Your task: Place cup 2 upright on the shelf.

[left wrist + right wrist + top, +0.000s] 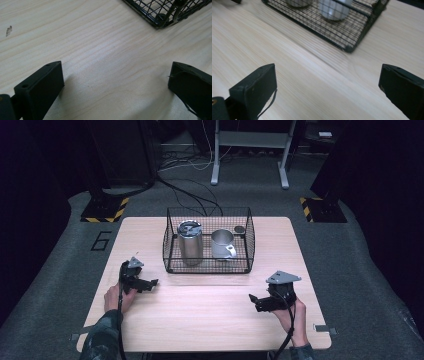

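The left gripper [150,283] and right gripper [256,301] rest low on the wooden table [210,315], jaws wide apart, holding nothing. Farther back, a wire basket [209,266] holds a steel can [189,242] and a metal mug [223,243]. A "6" [102,240] marks the grey floor.

Left gripper [150,283], right gripper [256,301]: fingers spread.

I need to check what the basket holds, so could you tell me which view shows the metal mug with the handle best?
The high view: the silver metal mug with a handle stands whole in the black wire basket, beside the tall steel canister. The right gripper view catches just its blurred base; the left gripper view shows a basket corner, the mug unclear.
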Action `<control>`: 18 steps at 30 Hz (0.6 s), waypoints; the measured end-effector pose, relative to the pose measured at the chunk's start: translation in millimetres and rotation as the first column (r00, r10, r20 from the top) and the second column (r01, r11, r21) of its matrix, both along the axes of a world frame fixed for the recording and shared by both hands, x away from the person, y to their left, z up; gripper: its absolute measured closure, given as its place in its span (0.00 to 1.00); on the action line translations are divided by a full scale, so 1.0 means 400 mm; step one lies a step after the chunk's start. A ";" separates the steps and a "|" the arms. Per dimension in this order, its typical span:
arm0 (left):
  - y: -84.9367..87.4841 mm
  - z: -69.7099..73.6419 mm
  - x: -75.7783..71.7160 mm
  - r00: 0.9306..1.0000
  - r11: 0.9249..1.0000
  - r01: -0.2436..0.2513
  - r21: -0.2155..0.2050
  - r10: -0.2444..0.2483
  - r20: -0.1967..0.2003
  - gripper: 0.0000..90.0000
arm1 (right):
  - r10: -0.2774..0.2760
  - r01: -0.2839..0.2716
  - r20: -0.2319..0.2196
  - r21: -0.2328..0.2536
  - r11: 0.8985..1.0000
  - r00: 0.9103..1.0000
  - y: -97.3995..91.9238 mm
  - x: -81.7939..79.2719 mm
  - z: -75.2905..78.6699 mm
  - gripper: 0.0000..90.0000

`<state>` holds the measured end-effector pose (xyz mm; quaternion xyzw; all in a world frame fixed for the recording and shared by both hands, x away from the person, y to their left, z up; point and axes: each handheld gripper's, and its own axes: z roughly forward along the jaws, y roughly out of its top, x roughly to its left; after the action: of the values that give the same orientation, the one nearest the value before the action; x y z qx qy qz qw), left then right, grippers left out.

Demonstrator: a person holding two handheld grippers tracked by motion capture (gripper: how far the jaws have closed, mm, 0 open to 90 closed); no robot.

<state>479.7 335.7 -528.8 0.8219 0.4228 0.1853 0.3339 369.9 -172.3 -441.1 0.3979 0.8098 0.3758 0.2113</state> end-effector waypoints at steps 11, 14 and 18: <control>-0.001 0.000 0.000 1.000 1.000 -0.002 -0.004 0.002 -0.001 0.00 | -0.143 0.145 -0.076 0.023 0.989 0.987 -0.121 -0.015 -0.152 0.01; 0.000 0.000 0.000 1.000 1.000 -0.001 0.000 0.001 0.001 0.00 | -0.178 0.181 -0.084 0.030 0.983 0.980 -0.147 -0.013 -0.178 0.00; 0.000 0.000 0.000 1.000 1.000 0.000 0.002 0.000 0.001 0.00 | -0.202 0.205 -0.095 0.021 0.979 0.975 -0.170 -0.006 -0.208 0.00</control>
<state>479.7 335.7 -528.8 0.8220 0.4226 0.1862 0.3334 367.6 -240.2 -524.1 0.4989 0.7679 0.3457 0.2048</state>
